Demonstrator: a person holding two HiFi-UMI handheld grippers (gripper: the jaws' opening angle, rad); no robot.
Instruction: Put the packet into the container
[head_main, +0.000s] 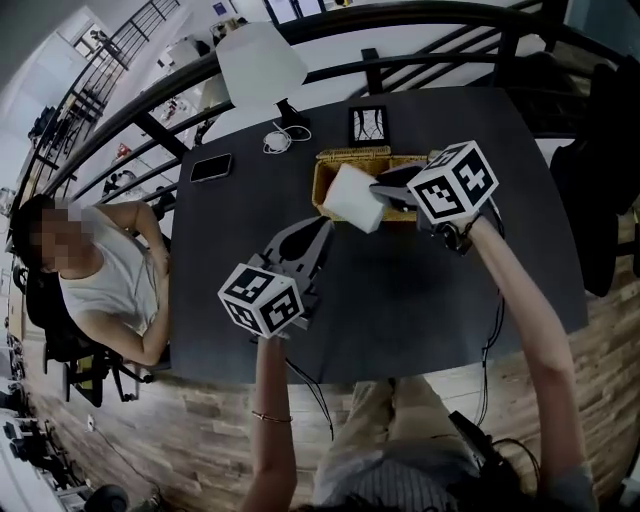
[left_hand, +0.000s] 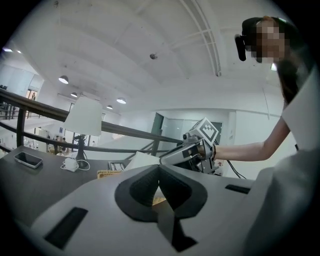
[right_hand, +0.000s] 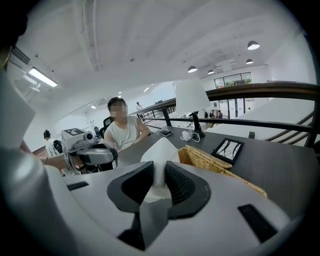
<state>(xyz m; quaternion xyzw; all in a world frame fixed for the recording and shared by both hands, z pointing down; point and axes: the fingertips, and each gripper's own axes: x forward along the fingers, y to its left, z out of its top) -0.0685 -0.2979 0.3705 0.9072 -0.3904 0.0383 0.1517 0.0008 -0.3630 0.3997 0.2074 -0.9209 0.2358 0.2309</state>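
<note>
We are pinching the light, soft-looking packet (head_main: 355, 197) by its edge in our half-open right gripper (head_main: 380, 192), above the container (head_main: 335, 158) at upper centre; our left gripper (head_main: 322, 230) is idling closed, empty.

Bright, even daylight plus ceiling spots (right_hand: 253, 45) far right: no hard shadows on the dark table (head_main: 420, 300), just a soft sheen. Heavy fisheye bend w/ black corners in every view. White packet (head_main: 355, 197) nearly blown out; gripper views go soft up close, bkgd hazy.
</note>
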